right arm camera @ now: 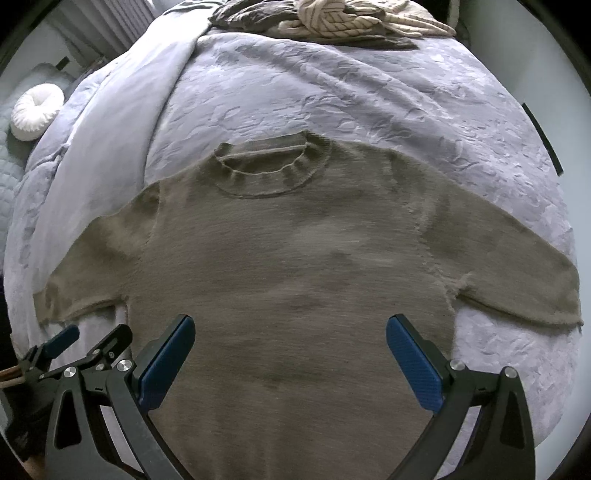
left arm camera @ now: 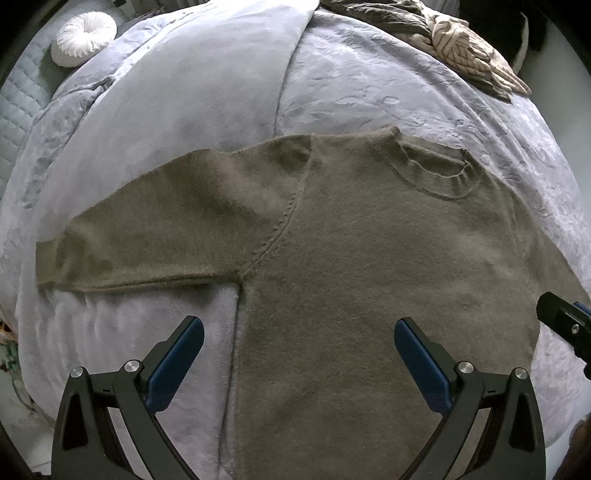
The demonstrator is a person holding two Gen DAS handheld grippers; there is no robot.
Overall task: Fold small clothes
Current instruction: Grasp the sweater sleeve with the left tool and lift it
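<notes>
- An olive-brown knit sweater [right arm camera: 295, 280] lies flat and front-up on the bed [right arm camera: 369, 103], collar at 12 o'clock and both sleeves spread out to 9 and 3 o'clock; laid open like this, it looks ready for a first fold, with none made yet.
- The left gripper [left arm camera: 299, 354] hovers over the sweater's lower body near its left side seam, jaws spread wide and holding nothing.
- The right gripper [right arm camera: 290, 350] hangs over the middle of the lower body, jaws likewise wide apart and empty.
- Both sit low at 6 o'clock, probably so either can drop to the hem or swing out to a sleeve.
- At 12 o'clock a pile of other clothes [right arm camera: 332, 22] waits at the far edge of the bed, well clear of the sweater.
- A round white pleated cushion [left arm camera: 83, 37] sits off at 10 o'clock.
</notes>
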